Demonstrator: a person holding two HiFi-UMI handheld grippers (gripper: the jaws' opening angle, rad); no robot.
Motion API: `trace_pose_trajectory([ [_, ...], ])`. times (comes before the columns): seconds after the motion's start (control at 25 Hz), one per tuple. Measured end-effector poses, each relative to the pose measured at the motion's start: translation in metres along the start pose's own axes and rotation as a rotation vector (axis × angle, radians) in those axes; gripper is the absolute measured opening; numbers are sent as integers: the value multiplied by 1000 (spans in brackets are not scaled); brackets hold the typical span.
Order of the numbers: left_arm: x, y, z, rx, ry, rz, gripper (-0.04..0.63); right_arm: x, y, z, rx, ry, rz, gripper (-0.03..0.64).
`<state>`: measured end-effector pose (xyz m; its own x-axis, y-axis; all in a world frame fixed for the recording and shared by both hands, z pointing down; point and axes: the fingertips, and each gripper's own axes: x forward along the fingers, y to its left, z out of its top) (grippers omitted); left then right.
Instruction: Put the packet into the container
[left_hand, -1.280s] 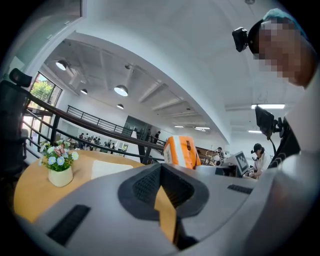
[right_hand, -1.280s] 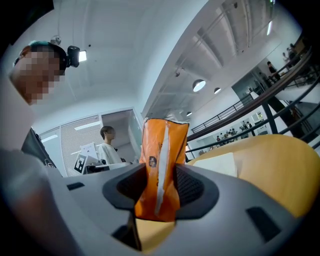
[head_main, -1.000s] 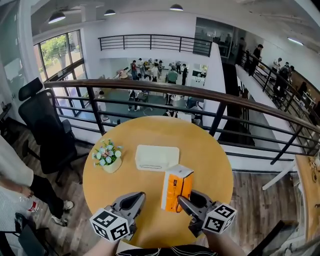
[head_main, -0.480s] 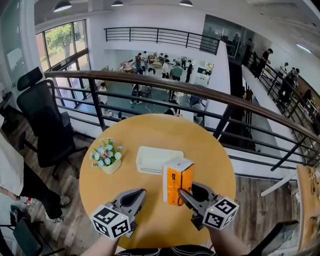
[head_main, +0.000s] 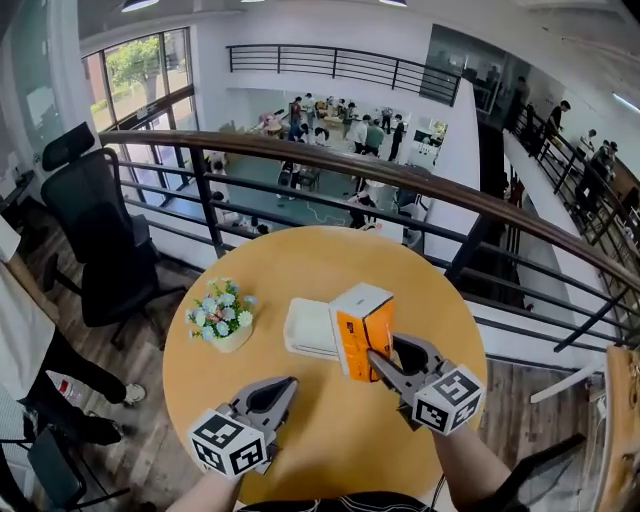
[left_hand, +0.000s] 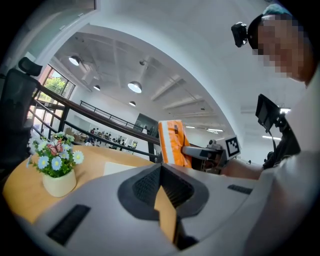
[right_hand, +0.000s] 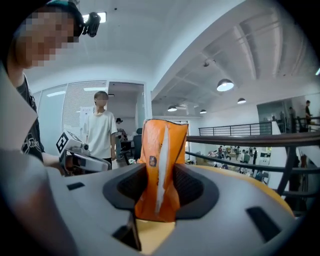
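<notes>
An orange packet (head_main: 362, 330) hangs upright above the round wooden table (head_main: 320, 450), with my right gripper (head_main: 383, 362) shut on its lower part. It overlaps the right edge of the flat white container (head_main: 308, 328) lying mid-table. In the right gripper view the packet (right_hand: 161, 165) fills the gap between the jaws. My left gripper (head_main: 283, 386) rests low near the table's front, shut and holding nothing. From the left gripper view, the packet (left_hand: 171, 141) stands to the right of the container (left_hand: 119, 168).
A small pot of flowers (head_main: 224, 318) stands at the table's left. A dark railing (head_main: 330, 160) runs behind the table over a drop to a lower floor. An office chair (head_main: 95, 235) and a person (head_main: 25, 330) are at the left.
My right gripper has carried the packet up and forward, from the near table to over the container's right edge. The left gripper has stayed where it was.
</notes>
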<state>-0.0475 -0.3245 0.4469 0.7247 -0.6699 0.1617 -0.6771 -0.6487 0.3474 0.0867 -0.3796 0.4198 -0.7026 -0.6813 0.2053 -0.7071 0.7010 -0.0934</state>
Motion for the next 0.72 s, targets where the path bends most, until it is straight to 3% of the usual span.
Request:
trace_pose_trajectory([
  [0.16, 5, 7, -1, 11, 7, 21, 5, 26, -12, 5, -70, 53, 40, 170],
  [0.4, 9, 25, -11, -19, 33, 65, 5, 65, -23, 6, -254, 137, 100, 170],
  [0.72, 12, 44, -29, -58, 57, 106, 5, 109, -34, -42, -467, 334, 175, 169],
])
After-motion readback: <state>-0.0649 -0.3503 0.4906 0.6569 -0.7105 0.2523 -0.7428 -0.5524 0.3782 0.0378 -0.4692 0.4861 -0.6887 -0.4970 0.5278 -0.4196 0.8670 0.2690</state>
